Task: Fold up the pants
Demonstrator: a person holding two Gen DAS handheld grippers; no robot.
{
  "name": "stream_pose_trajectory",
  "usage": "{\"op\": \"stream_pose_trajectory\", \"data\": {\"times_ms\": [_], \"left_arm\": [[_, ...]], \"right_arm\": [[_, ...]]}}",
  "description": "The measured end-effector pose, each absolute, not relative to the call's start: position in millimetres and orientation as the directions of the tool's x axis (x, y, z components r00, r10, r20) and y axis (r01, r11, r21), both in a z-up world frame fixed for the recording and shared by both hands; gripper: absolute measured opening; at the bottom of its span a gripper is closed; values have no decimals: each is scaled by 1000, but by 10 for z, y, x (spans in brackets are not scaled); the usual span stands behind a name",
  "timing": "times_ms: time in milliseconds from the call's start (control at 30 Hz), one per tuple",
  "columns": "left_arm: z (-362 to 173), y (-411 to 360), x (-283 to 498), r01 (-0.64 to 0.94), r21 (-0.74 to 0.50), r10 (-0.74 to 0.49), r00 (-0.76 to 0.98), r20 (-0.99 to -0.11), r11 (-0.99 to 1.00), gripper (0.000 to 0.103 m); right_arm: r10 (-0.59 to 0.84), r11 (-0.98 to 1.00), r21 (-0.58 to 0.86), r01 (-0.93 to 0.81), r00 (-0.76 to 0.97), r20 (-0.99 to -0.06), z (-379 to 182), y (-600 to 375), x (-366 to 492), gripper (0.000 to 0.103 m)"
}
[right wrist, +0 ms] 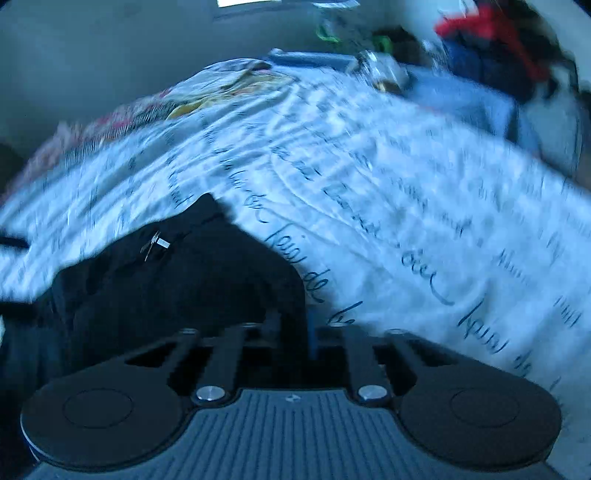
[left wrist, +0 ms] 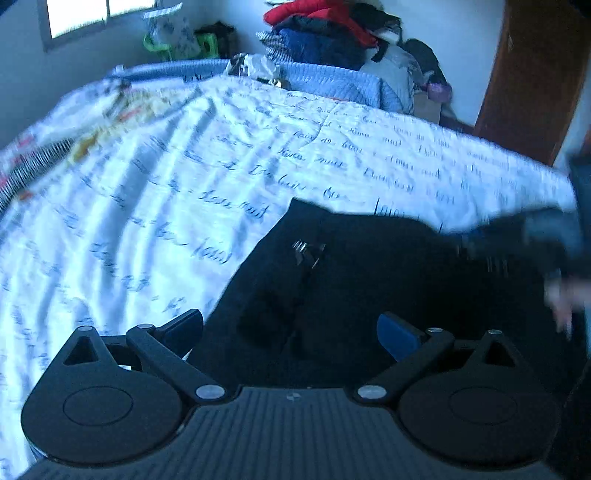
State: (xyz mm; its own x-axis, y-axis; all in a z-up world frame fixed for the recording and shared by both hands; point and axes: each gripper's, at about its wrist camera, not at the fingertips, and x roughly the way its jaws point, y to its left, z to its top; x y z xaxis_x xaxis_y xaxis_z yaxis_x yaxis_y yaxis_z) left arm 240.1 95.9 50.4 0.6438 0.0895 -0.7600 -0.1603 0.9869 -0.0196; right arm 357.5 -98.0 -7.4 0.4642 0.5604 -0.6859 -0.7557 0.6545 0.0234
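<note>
Black pants (left wrist: 351, 280) lie on a white bedspread with script print (left wrist: 166, 192). A metal clasp (left wrist: 304, 249) shows at the waistband. My left gripper (left wrist: 290, 332) is open just above the pants, its blue-padded fingers (left wrist: 397, 334) spread wide with nothing between them. In the right wrist view the pants (right wrist: 177, 280) lie at lower left, with the clasp (right wrist: 157, 243) showing. My right gripper (right wrist: 295, 332) is shut on the right edge of the pants fabric. The right hand and gripper show blurred at the right of the left wrist view (left wrist: 546, 243).
A pile of red, blue and dark clothes (left wrist: 325, 33) and a blue quilted cover (left wrist: 332, 81) sit at the far side of the bed. A brown door (left wrist: 532, 74) stands at right. A window (left wrist: 88, 14) is at far left. Patterned bedding (right wrist: 207, 99) lies at the bed's far left.
</note>
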Motion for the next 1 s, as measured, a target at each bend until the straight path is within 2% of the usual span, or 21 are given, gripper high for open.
{"op": "stream_pose_trajectory", "data": {"times_ms": [133, 267, 400, 467, 600, 667, 733, 767, 833, 1000], "left_arm": [[527, 1119, 2726, -198, -246, -68, 632, -772, 949, 100], [421, 1312, 3016, -240, -527, -307, 593, -745, 815, 99], [289, 1369, 3174, -294, -600, -373, 562, -738, 744, 97], [252, 1386, 3208, -307, -606, -384, 548, -743, 734, 85], [197, 1482, 3122, -359, -633, -383, 561, -734, 686, 72], [161, 1518, 3092, -377, -637, -383, 560, -735, 672, 52], [112, 1552, 3074, -392, -647, -394, 554, -733, 654, 42], [91, 1565, 3058, -395, -652, -399, 553, -731, 647, 30], [73, 1559, 3026, -389, -658, -406, 554, -726, 645, 15], [168, 1482, 2728, -327, -638, -346, 625, -700, 697, 11]], "right_arm": [[533, 581, -251, -774, 595, -601, 37, -805, 2923, 9], [515, 514, -443, -735, 677, -526, 37, -703, 2376, 8], [495, 435, -594, -677, 731, -471, -84, -588, 2023, 8], [497, 418, -611, -672, 732, -465, -134, -562, 1928, 8], [493, 400, -634, -662, 739, -460, -216, -534, 1807, 8], [495, 408, -631, -659, 741, -454, -225, -537, 1758, 8], [499, 416, -626, -660, 741, -450, -211, -550, 1746, 8], [500, 418, -625, -659, 741, -448, -204, -553, 1739, 8], [493, 415, -636, -651, 748, -444, -216, -561, 1671, 8], [454, 437, -659, -613, 782, -427, -250, -558, 1627, 11]]}}
